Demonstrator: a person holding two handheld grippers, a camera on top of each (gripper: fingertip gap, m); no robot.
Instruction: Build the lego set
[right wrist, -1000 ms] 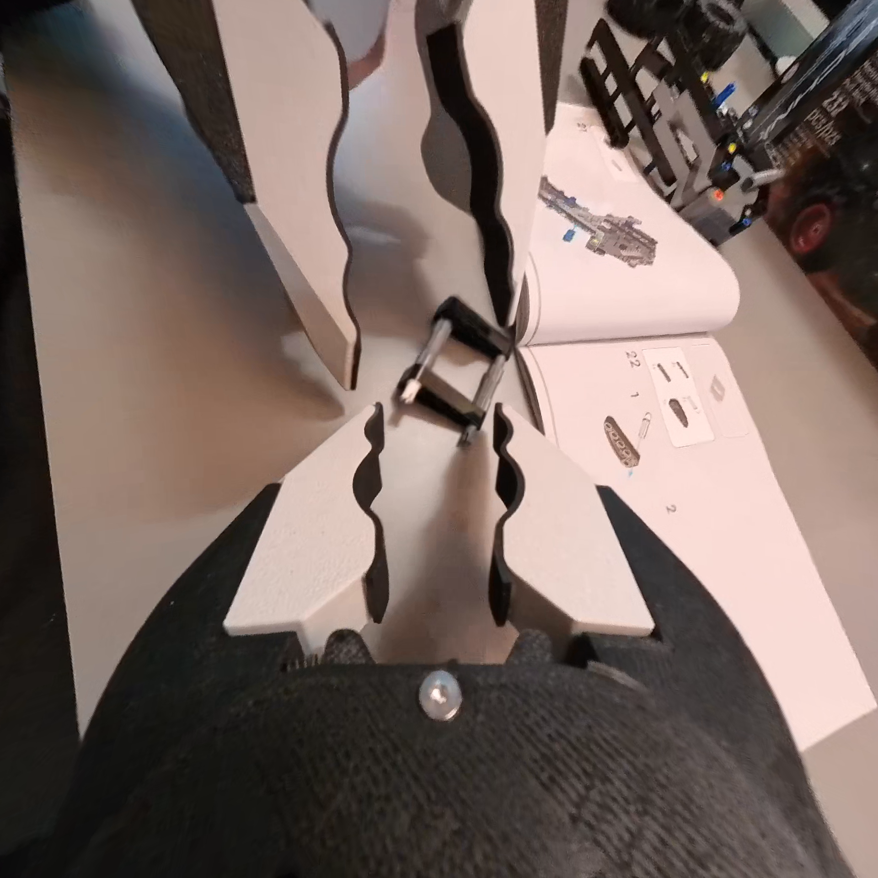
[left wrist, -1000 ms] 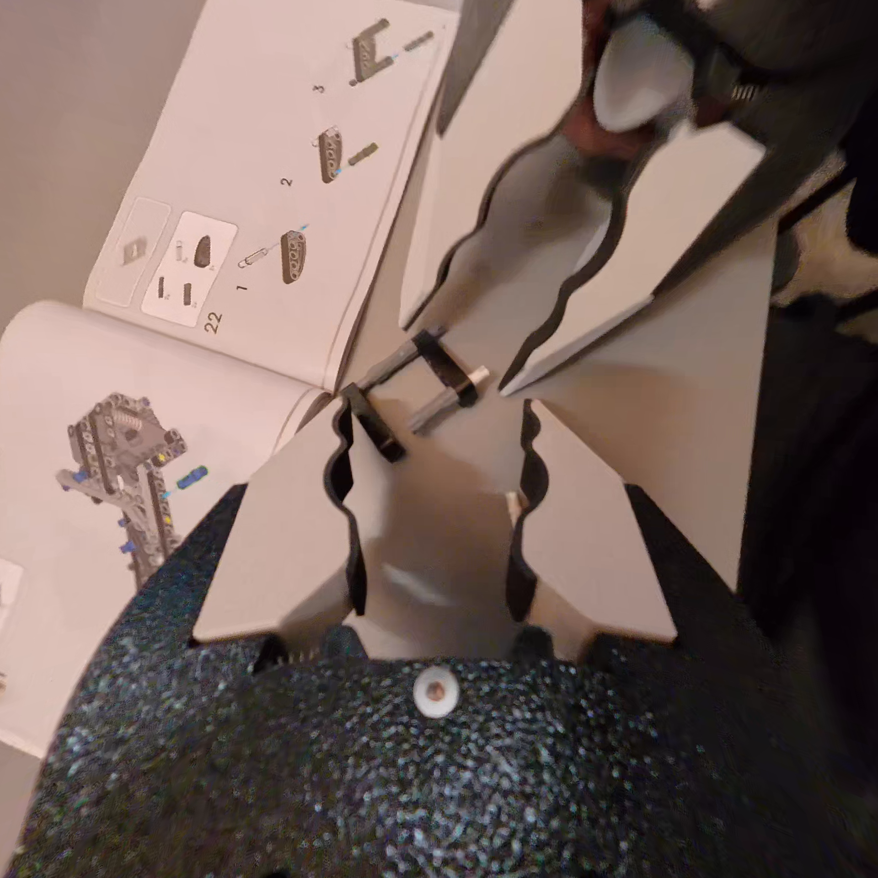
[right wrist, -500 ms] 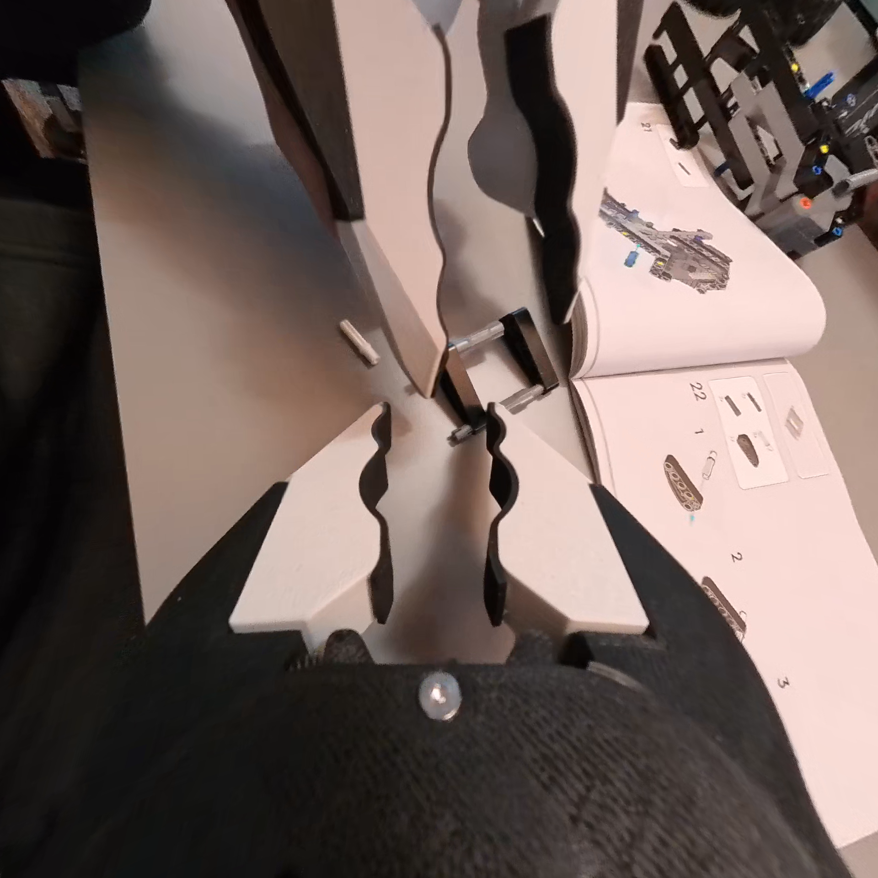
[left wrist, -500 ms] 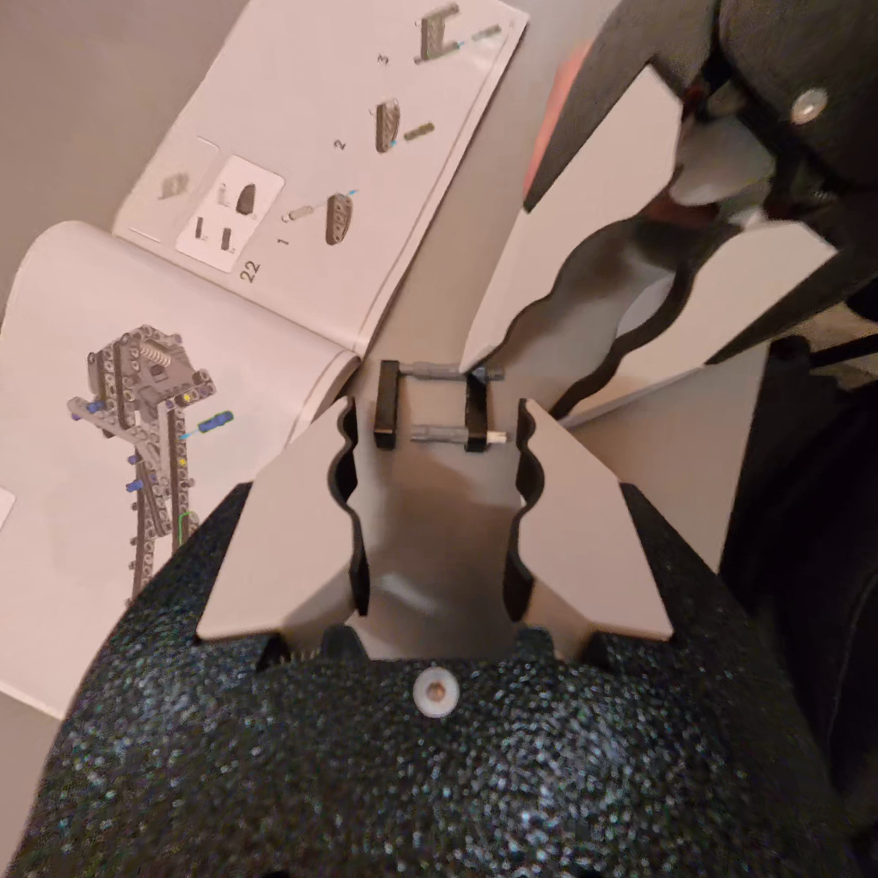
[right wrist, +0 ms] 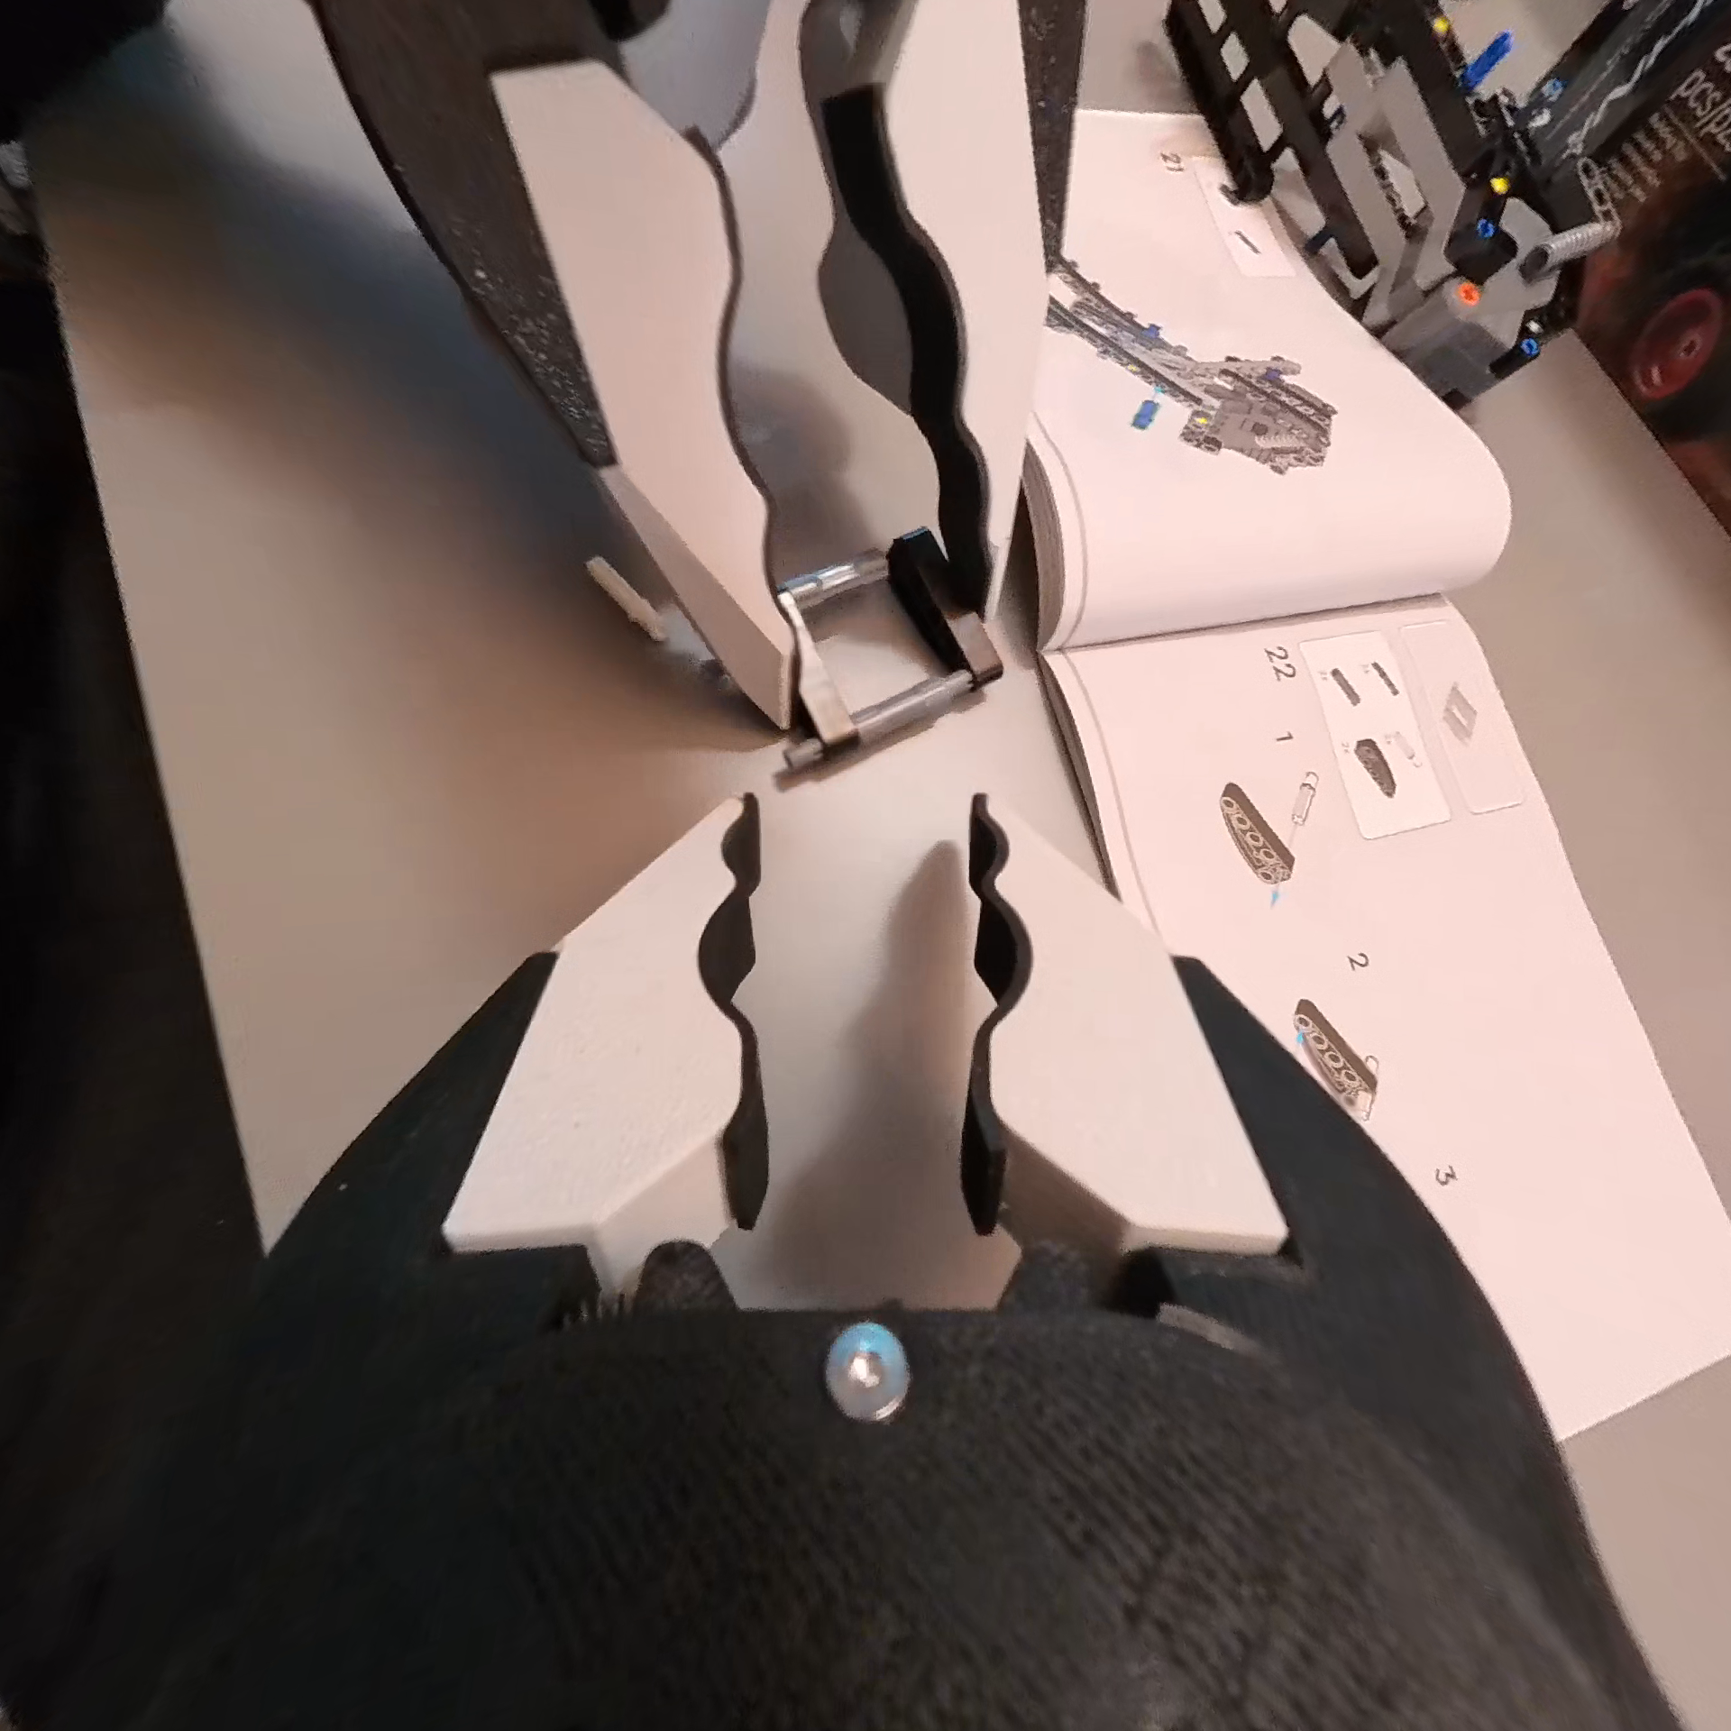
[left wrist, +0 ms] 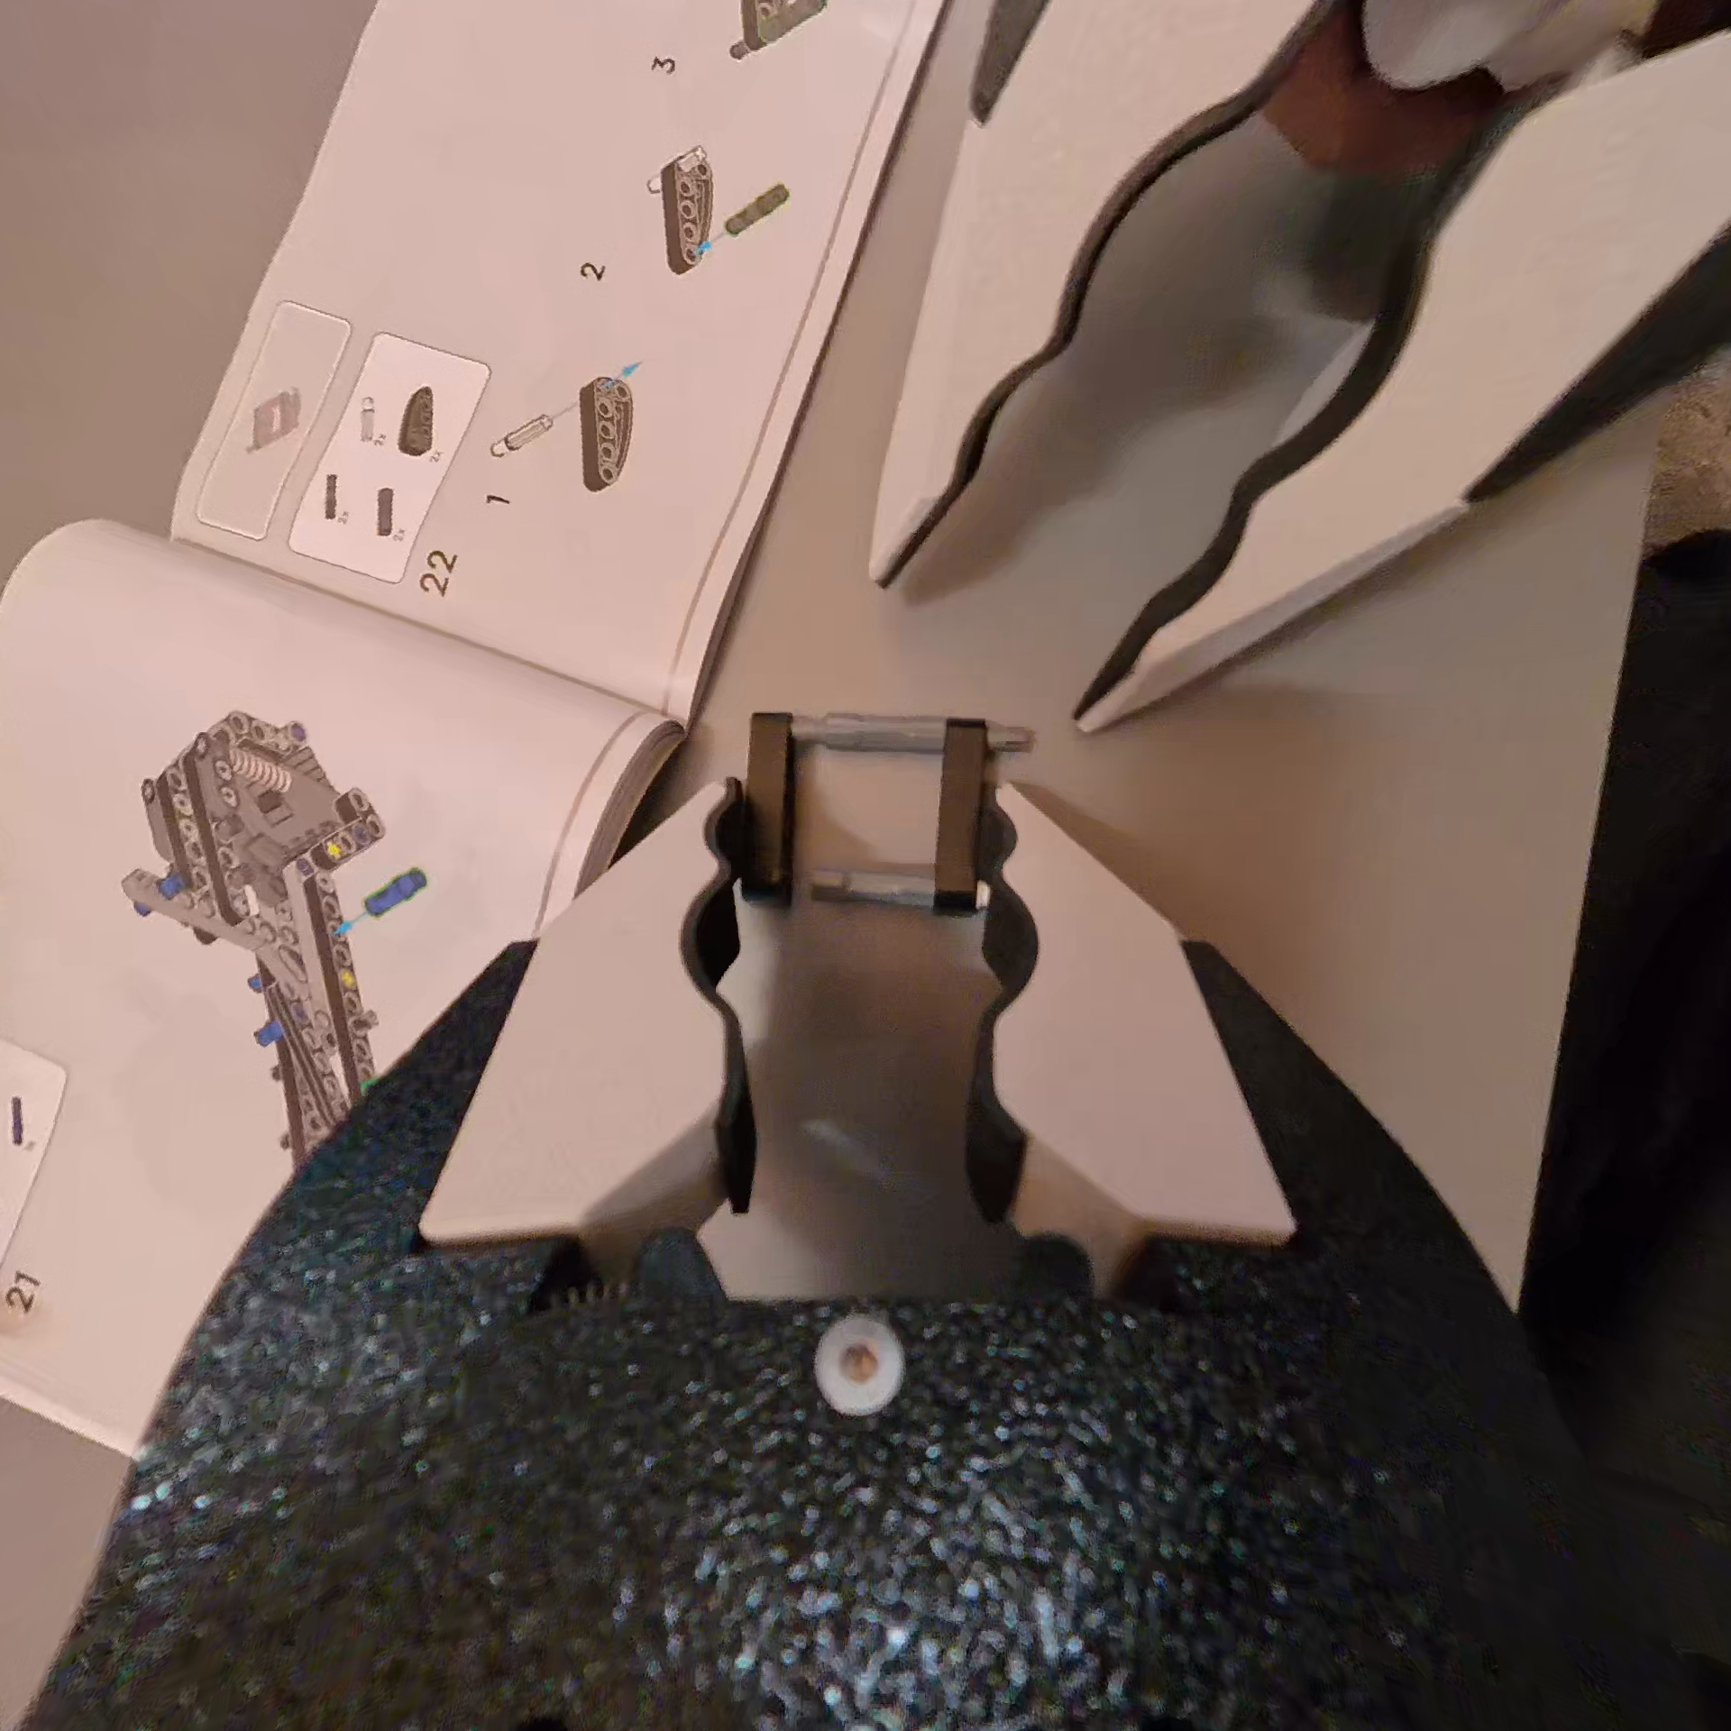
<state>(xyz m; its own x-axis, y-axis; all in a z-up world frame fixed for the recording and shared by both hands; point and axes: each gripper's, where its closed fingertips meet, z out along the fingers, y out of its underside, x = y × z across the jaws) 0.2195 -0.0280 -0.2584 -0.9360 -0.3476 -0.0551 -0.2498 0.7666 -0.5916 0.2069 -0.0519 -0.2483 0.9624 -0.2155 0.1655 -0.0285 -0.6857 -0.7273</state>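
Observation:
A small assembly (left wrist: 866, 815) of two black beams joined by two grey axles lies on the grey table. My left gripper (left wrist: 866, 796) straddles it, one finger against the outer face of each beam. The right wrist view shows the same grip: the left gripper (right wrist: 880, 656) comes down around the assembly (right wrist: 871, 656). My right gripper (right wrist: 862, 806) is open and empty, its tips just short of the assembly. It also shows in the left wrist view (left wrist: 983, 646), across from the assembly with its jaws apart.
An open instruction booklet (left wrist: 468, 656) lies just left of the assembly (right wrist: 1311, 843). A small white pin (right wrist: 623, 609) lies on the table (right wrist: 375, 562). A partly built black and grey model (right wrist: 1405, 187) and a box (right wrist: 1667, 140) stand behind the booklet. The table edge (left wrist: 1592, 843) is close. Both grippers' tips are close together, under 4 cm apart.
My left gripper has moved forward around the assembly and its jaws have narrowed onto the beams. My right gripper has drawn back from the assembly, still open.

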